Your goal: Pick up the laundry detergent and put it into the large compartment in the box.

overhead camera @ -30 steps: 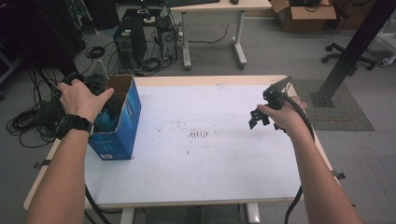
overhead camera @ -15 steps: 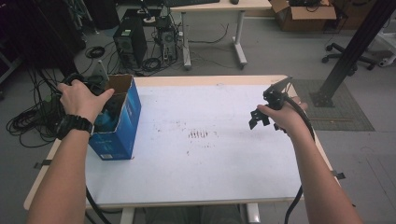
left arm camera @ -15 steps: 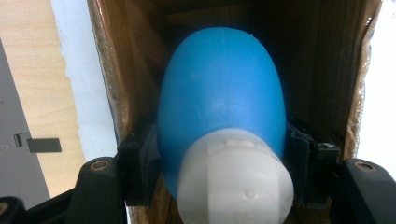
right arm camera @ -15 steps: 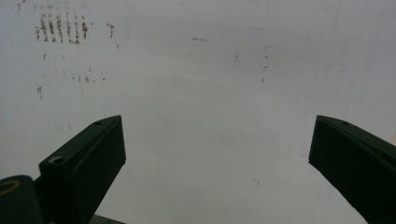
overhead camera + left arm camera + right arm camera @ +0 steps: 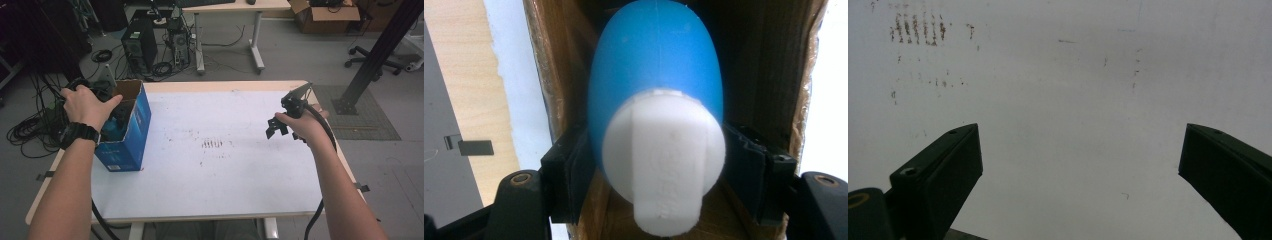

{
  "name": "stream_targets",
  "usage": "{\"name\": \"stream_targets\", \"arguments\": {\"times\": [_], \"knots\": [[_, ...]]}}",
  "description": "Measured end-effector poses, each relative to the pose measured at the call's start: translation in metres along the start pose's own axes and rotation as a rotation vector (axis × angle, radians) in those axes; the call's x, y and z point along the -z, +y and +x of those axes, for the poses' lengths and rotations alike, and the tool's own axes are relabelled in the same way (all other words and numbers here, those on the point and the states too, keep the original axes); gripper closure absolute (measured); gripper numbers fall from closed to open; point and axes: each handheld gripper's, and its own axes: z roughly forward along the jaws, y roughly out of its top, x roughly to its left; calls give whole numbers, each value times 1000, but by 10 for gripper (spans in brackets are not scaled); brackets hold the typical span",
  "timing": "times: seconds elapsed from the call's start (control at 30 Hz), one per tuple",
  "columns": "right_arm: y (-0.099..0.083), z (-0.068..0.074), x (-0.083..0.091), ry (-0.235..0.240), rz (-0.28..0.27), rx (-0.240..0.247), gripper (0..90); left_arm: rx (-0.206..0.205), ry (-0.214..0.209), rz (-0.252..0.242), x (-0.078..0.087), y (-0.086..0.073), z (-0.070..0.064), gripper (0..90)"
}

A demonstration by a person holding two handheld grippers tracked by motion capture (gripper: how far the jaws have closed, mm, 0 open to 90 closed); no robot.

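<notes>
A: Status of left gripper, please

B: Jaws clamped on the blue bottle, one jaw against each flank, just behind its white cap. In the left gripper view the cap faces the camera and the blue body extends away into the box.

A: Location of the bottle?

B: Inside the blue cardboard box, between its brown inner walls. The box stands at the left side of the worktop, top flaps open. In the high view the left hand sits over the box opening, and a blue shape shows inside just beside the hand. Whether the bottle rests on the box floor cannot be determined.

A: Status of right gripper?

B: Jaws spread wide with nothing between them. In the right gripper view the two black jaws stand well apart over bare white worktop surface. The right hand holds the unit above the right part of the worktop, well apart from the box, with its cable trailing back along the forearm.

A: Surface condition?

B: White sheet on a wood-edged worktop, with a cluster of brown scuff marks near the centre. The same marks appear at the upper left of the right gripper view. They lie between the box and the right gripper
</notes>
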Motion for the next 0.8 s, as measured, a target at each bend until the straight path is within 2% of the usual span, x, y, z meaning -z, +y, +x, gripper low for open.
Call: {"name": "stream_targets", "arguments": {"times": [0.3,0.8], "knots": [[-1,-2,2,0,-4,-8,37,12,0,9,3,0,-1,259],[-1,-1,2,6,-4,-3,37,16,8,2,16,-2,0,239]]}}
